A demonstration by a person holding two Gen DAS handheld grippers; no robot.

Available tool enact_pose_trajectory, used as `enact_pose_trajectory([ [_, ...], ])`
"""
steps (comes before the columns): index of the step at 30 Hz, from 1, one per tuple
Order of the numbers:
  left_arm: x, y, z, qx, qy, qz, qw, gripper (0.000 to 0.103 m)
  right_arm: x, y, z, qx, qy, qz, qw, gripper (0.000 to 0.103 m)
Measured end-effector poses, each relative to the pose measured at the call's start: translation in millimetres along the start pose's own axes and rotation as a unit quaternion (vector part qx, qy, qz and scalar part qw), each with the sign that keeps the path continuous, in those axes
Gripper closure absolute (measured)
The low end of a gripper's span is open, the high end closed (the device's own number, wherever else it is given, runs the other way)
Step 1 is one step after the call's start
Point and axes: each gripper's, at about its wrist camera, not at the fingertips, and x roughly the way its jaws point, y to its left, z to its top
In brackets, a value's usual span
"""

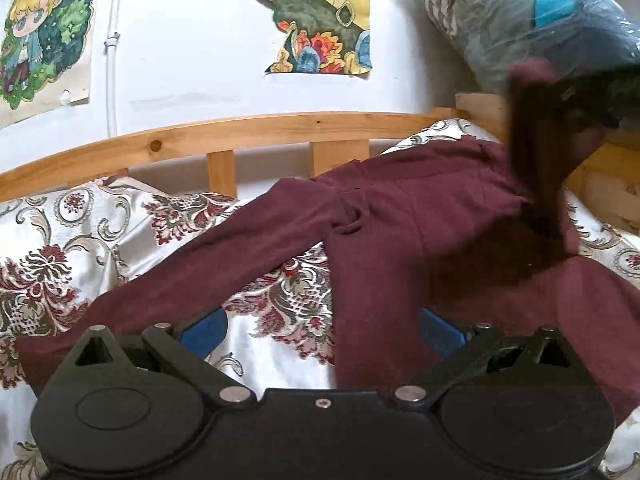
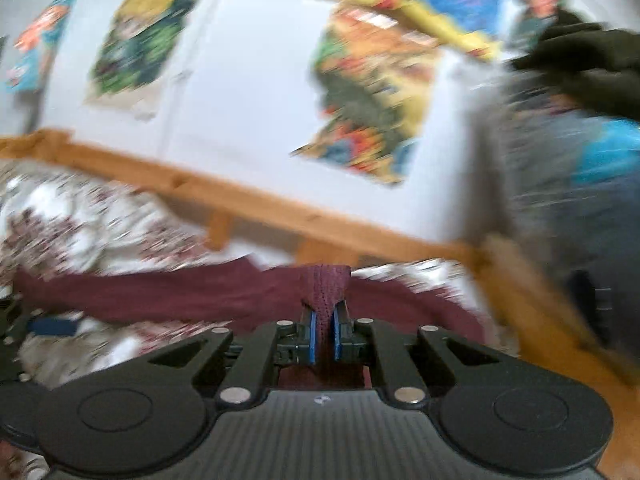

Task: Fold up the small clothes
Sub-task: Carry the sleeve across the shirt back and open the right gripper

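A maroon long-sleeved top [image 1: 420, 216] lies spread on the floral bedspread [image 1: 72, 248], with one sleeve [image 1: 192, 272] stretched out to the lower left. My left gripper [image 1: 322, 330] hovers low over the top's near edge, jaws open wide, with nothing pinched between its blue pads [image 1: 204, 330]. My right gripper [image 2: 324, 320] is shut on a fold of the maroon fabric [image 2: 326, 284] and holds it up off the bed. In the left wrist view that lifted fabric [image 1: 536, 168] rises as a dark blurred strip at the right. The right wrist view is motion-blurred.
A wooden bed rail [image 1: 248, 132] runs along the far side, against a white wall with colourful drawings [image 1: 316, 20]. A plastic-wrapped bundle of clothes [image 1: 532, 28] sits at the far right corner. The left gripper's blue pad [image 2: 52, 326] shows at the left edge of the right wrist view.
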Motion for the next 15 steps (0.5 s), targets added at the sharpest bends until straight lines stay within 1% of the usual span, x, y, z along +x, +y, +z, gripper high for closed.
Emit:
enact_pose_trajectory([
  [3, 1, 0, -2, -0.003, 0.001, -0.008, 1.0, 0.001, 14, 9, -4, -0.004, 0.027, 0.044, 0.999, 0.093],
  [7, 5, -1, -6, -0.007, 0.008, -0.017, 0.9998, 0.001, 31, 23, -11, -0.014, 0.051, 0.076, 0.996, 0.091],
  [8, 7, 0, -7, -0.008, 0.01, -0.021, 0.9997, 0.001, 32, 22, -14, -0.01, 0.056, 0.086, 0.995, 0.083],
  [9, 8, 0, -8, -0.01, 0.011, -0.024, 0.9996, 0.001, 31, 22, -17, -0.001, 0.057, 0.096, 0.994, 0.066],
  [10, 9, 0, -9, -0.012, 0.012, -0.027, 0.9995, 0.001, 30, 18, -19, 0.012, 0.058, 0.106, 0.993, 0.055],
  [11, 11, 1, -10, -0.016, 0.015, -0.033, 0.9992, 0.001, 31, 14, -19, 0.026, 0.06, 0.117, 0.991, 0.033],
  [12, 12, 2, -11, -0.02, 0.017, -0.041, 0.9988, 0.001, 29, 7, -21, 0.046, 0.061, 0.125, 0.989, 0.025],
  [14, 15, 5, -12, -0.033, 0.022, -0.059, 0.9975, 0.001, 26, -8, -26, 0.069, 0.068, 0.131, 0.987, 0.023],
  [15, 16, 6, -12, -0.04, 0.022, -0.068, 0.9966, 0.001, 27, -16, -28, 0.076, 0.076, 0.123, 0.987, 0.022],
])
